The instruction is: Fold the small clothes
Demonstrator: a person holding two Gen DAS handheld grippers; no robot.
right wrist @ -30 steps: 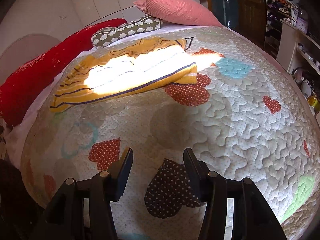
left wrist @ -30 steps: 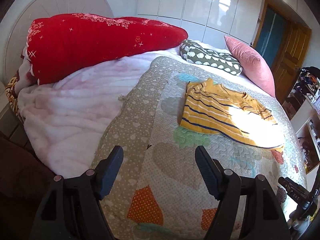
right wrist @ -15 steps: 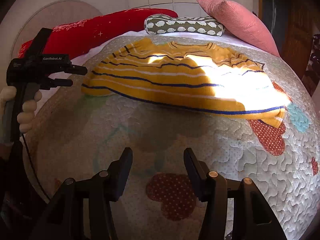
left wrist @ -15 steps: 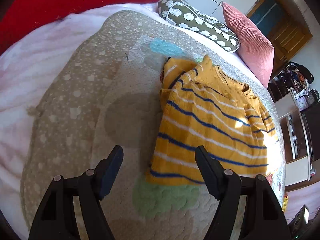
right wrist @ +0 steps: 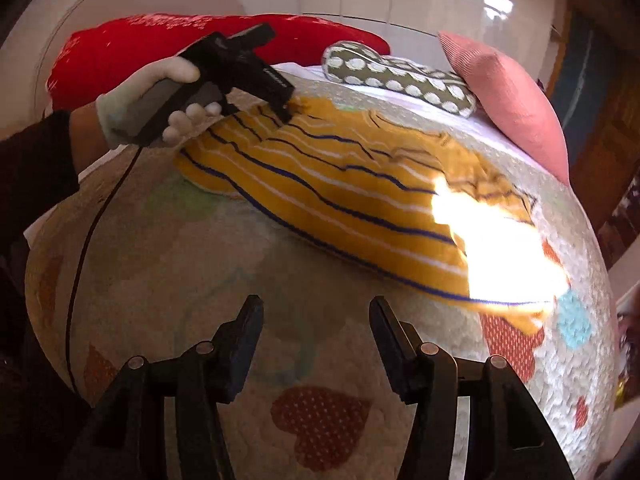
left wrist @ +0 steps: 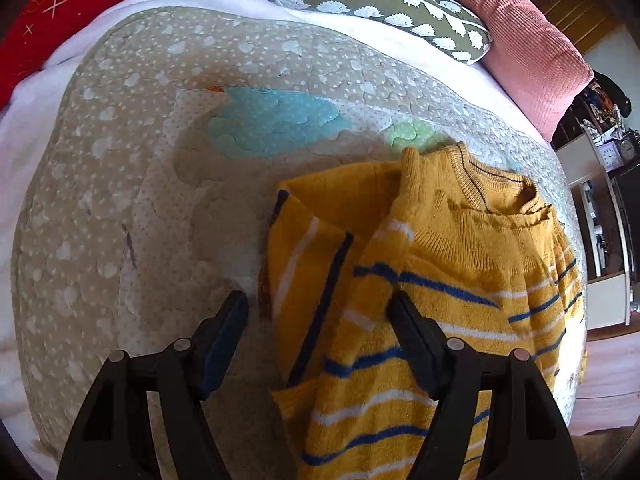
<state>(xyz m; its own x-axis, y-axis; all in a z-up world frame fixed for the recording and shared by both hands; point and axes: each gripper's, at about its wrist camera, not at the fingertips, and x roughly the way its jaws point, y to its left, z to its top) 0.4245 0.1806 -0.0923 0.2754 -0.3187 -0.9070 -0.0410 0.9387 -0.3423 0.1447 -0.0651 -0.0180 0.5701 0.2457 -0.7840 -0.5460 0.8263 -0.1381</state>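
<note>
A small yellow sweater [left wrist: 440,280] with blue and white stripes lies flat on the quilted bedspread [left wrist: 120,200], its left sleeve folded over the body. My left gripper [left wrist: 320,312] is open, low over the sweater's left shoulder edge, with the folded sleeve between its fingers. From the right wrist view the sweater [right wrist: 340,196] lies across the bed, the left gripper [right wrist: 286,110] at its far left corner. My right gripper [right wrist: 316,316] is open and empty, just short of the sweater's hem.
A green patterned pillow [left wrist: 372,4], a pink cushion [left wrist: 516,40] and a red duvet [right wrist: 160,52] lie at the head of the bed. Shelves and a dark cabinet [left wrist: 612,216] stand past the bed's right side. Bright sunlight [right wrist: 500,256] washes out the sweater's right end.
My left gripper has moved forward and down onto the sweater's left shoulder. My right gripper has come closer to the hem. Both stayed open.
</note>
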